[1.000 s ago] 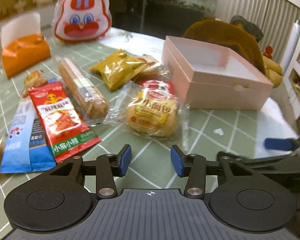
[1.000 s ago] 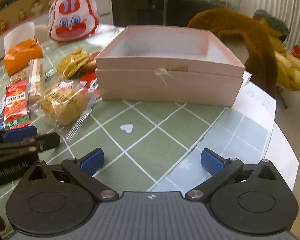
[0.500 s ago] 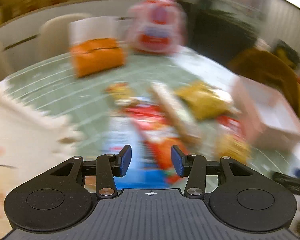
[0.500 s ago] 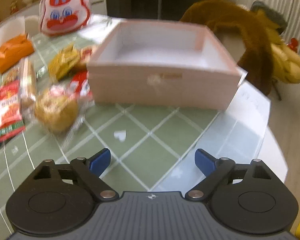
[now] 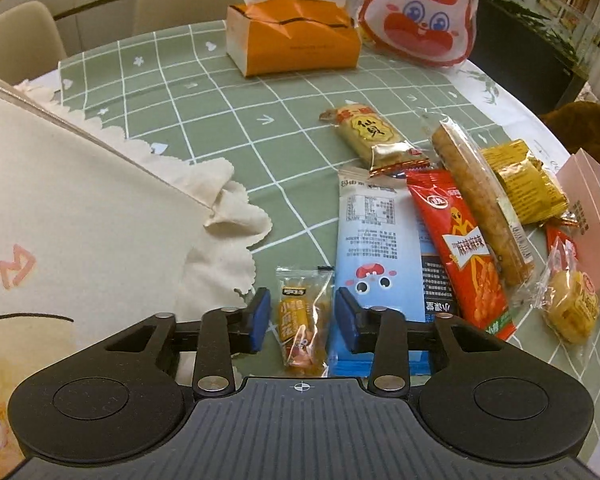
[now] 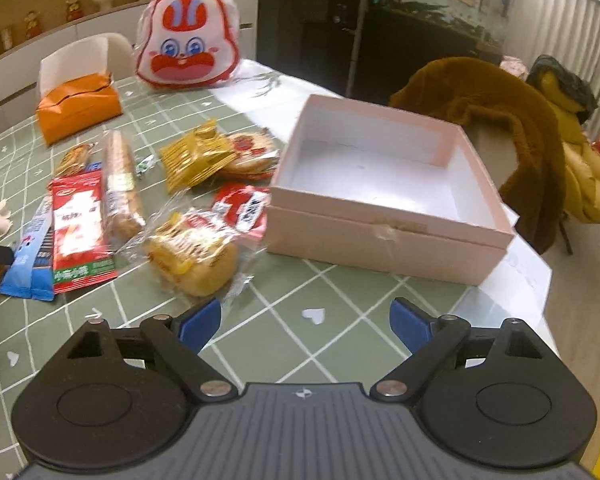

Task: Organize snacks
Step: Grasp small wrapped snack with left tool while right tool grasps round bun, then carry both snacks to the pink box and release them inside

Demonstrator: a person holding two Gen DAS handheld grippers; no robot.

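Note:
My left gripper (image 5: 302, 321) is open, its blue pads on either side of a small orange-yellow snack packet (image 5: 300, 318) lying on the green checked tablecloth, not touching it. Right of it lie a blue packet (image 5: 376, 248), a red packet (image 5: 464, 256), a long biscuit stick (image 5: 480, 200), a yellow packet (image 5: 524, 182) and a wrapped bun (image 5: 572, 304). My right gripper (image 6: 306, 322) is wide open and empty above the table, in front of an empty pink box (image 6: 384, 184). The bun (image 6: 192, 256) lies left of the box.
An orange tissue box (image 5: 292, 36) and a rabbit-face bag (image 5: 420, 12) stand at the far side. A cream cloth bag (image 5: 80, 216) lies on the left. A brown coat (image 6: 496, 112) hangs on a chair behind the pink box. The table edge (image 6: 540, 280) is at the right.
My left gripper has swung left from the bun to the small orange-yellow packet, jaws a little wider. My right gripper has risen and now looks down into the box.

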